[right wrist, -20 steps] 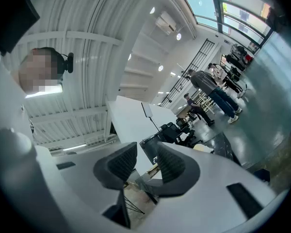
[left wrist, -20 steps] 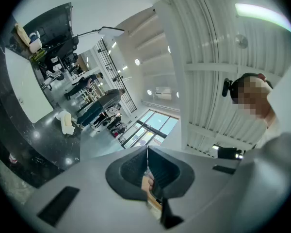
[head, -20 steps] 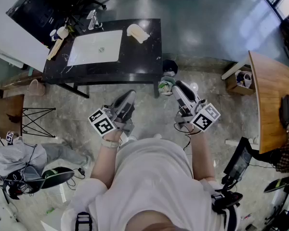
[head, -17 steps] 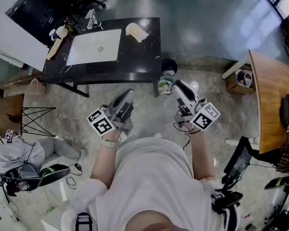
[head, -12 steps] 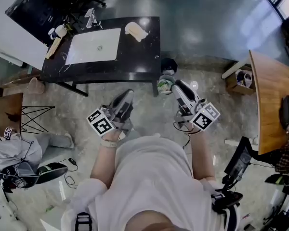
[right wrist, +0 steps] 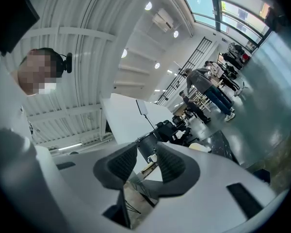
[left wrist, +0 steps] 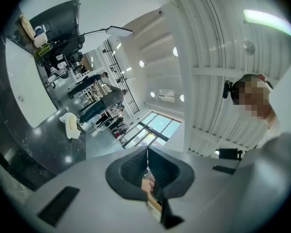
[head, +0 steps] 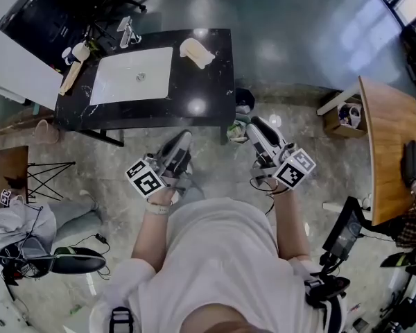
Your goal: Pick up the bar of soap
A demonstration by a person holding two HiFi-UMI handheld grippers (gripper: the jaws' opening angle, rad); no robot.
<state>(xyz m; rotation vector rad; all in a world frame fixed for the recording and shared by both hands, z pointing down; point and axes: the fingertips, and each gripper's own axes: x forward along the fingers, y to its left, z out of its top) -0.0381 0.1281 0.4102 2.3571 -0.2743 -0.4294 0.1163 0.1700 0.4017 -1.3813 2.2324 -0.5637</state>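
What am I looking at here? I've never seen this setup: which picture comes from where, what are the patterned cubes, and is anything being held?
There is no robot arm here. A person in a white shirt holds a two-jaw gripper in each hand, and the patterned cubes are part of those grippers. The head view comes from a camera on the person's head, looking steeply down. It shows the left gripper and the right gripper above the floor, short of a black counter. On the counter are a white sink basin, a faucet and, right of the basin, the cream bar of soap. The two round pictures come from a camera riding on each gripper, looking along its jaws. Both grippers are closed and hold nothing, and the soap lies untouched.
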